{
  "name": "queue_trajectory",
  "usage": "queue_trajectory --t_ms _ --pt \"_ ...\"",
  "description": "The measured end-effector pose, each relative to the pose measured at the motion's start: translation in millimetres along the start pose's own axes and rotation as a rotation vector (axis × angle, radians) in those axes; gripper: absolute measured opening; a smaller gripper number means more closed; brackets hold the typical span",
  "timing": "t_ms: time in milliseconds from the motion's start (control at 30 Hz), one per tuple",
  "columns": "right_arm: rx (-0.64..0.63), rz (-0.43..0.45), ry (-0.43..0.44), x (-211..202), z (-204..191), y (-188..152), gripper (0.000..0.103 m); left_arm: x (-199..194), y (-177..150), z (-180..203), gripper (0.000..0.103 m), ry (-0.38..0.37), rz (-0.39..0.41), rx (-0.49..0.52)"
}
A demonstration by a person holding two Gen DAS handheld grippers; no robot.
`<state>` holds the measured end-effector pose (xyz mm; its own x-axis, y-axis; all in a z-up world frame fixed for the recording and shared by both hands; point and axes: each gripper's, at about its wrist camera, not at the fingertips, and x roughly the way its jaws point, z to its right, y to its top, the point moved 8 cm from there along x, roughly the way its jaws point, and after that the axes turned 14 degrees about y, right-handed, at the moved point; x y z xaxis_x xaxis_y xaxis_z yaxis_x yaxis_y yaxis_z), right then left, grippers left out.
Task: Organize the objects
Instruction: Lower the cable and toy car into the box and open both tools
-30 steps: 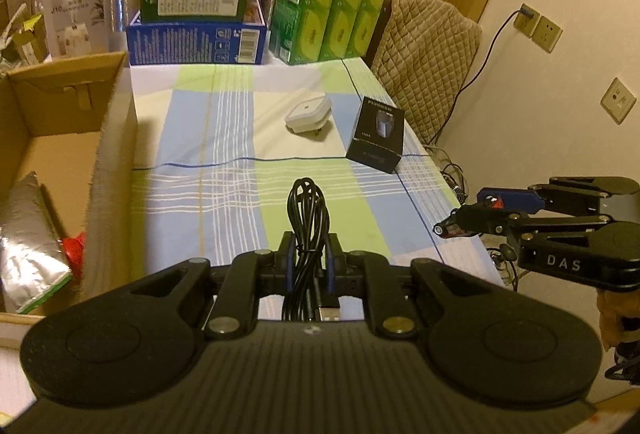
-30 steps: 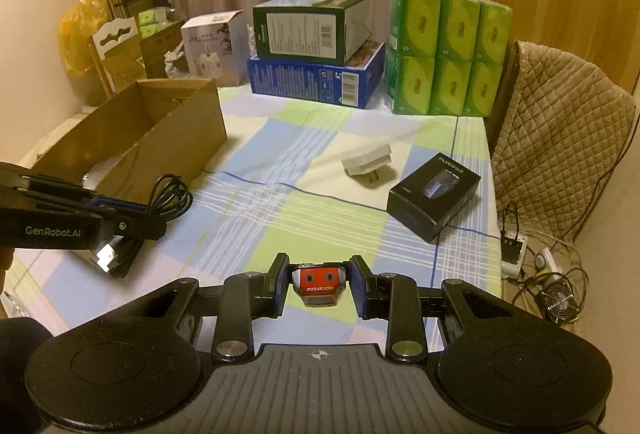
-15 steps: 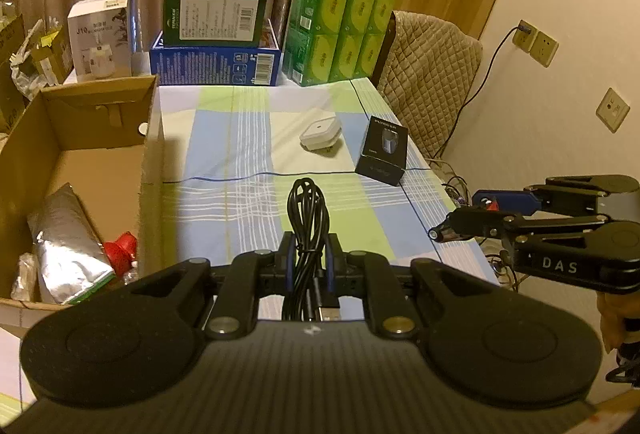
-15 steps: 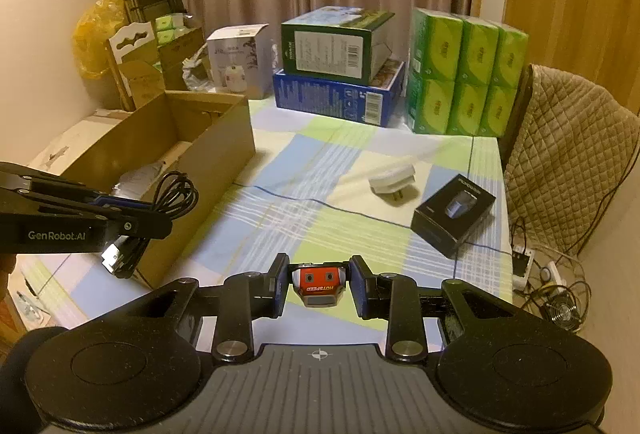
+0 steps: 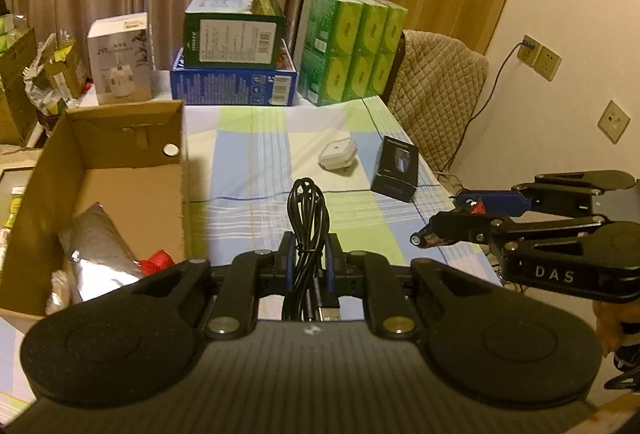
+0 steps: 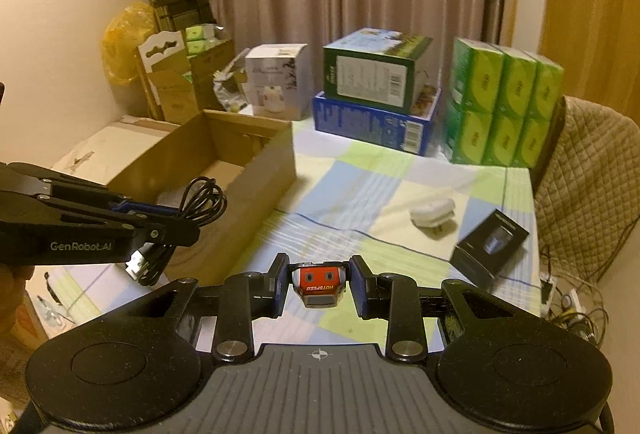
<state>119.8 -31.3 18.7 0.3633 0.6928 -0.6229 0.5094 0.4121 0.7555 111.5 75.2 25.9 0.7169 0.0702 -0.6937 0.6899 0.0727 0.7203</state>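
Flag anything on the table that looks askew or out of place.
Two loose items remain on the checked cloth: the white adapter lies tipped on its side, prongs showing, and the black box beside it sits skewed to the cloth's stripes. Nothing looks spilled or damaged.

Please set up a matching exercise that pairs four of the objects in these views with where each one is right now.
Things:
1. black USB cable
2. small orange HOTSPEED gadget
3. silver foil pouch
4. white plug adapter

Places:
A. lying on the checked tablecloth, next to the small black box
B. clamped in the left tool
C. inside the open cardboard box
D. clamped in the right tool

Pairs: 1-B, 2-D, 3-C, 4-A
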Motion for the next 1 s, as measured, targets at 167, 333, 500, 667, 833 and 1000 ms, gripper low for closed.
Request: queue_trajectory --t_ms 167,333,500,667,833,1000 --pt "-0.020 0.000 0.044 15 -21 16 0.029 -6 9 -28 0.011 0.035 0.012 -0.009" --pt "-0.042 -0.009 0.100 40 -49 34 0.029 -11 14 -67 0.011 0.087 0.019 -0.021" --pt "-0.046 -0.012 0.168 70 -75 56 0.029 -11 18 -113 0.011 0.141 0.015 -0.055" --pt "-0.023 -0.013 0.246 101 -97 78 0.029 -6 19 -155 0.011 0.196 -0.002 -0.069" --pt "-0.020 -0.030 0.271 129 -108 89 0.029 10 15 -187 0.012 0.230 -0.031 -0.080" --pt "-0.018 -0.047 0.285 153 -110 90 0.029 29 6 -210 0.012 0.248 -0.065 -0.093"
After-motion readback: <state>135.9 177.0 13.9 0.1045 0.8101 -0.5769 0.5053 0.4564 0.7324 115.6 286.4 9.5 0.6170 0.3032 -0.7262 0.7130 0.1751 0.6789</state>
